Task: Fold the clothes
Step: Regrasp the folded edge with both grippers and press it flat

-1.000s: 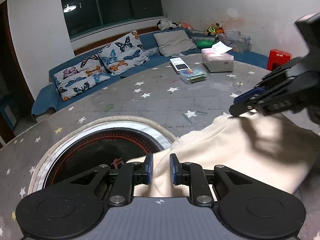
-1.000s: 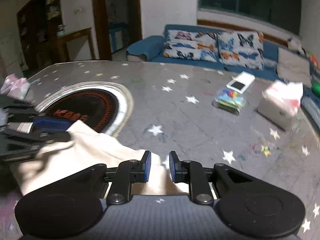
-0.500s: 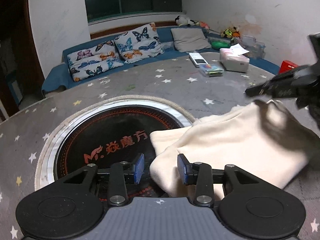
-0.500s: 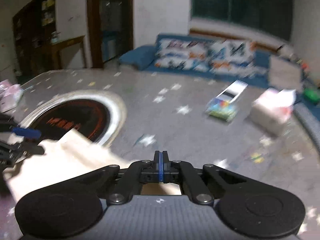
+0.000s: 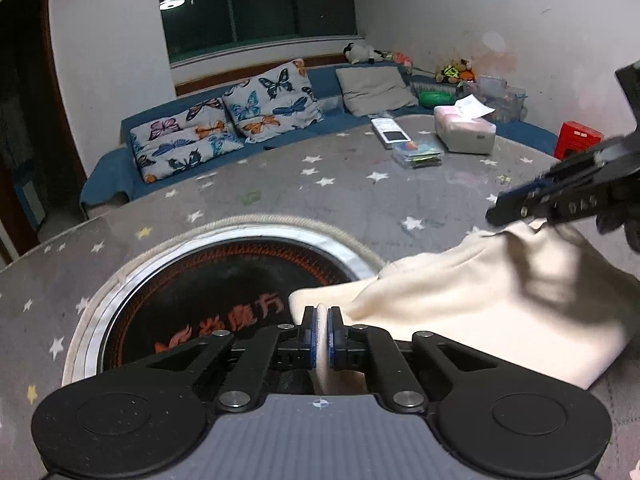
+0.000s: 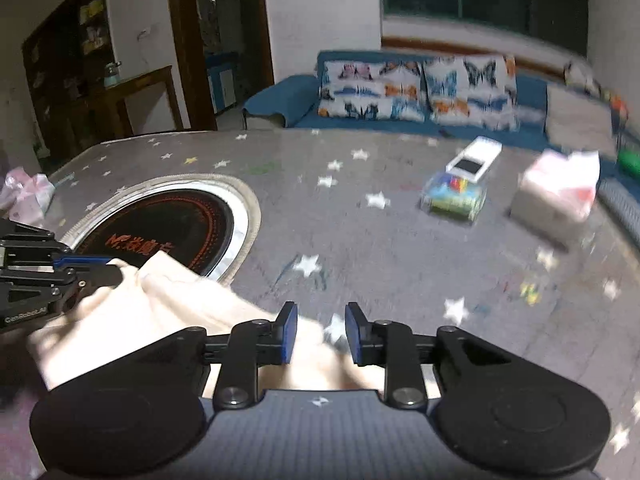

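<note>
A cream garment lies bunched on the grey starred table, its near corner over the round hob. My left gripper is shut on a fold of the garment's left edge, and the cloth shows pinched between the blue pads. It appears again in the right wrist view as the left gripper, tips in the cream garment. My right gripper is over the garment's right end with its jaws opening. Cloth lies under and between them, but the pads do not press on it. The right gripper hovers at the cloth's far corner.
A black round hob with a metal rim is set into the table. At the far side stand a tissue box, a clear box of coloured items and a white device. A pink bag lies at the left edge.
The left jaws widened, then closed on the garment's edge. The right jaws were shut half a second ago and now stand apart. Both hands stayed about where they were.
</note>
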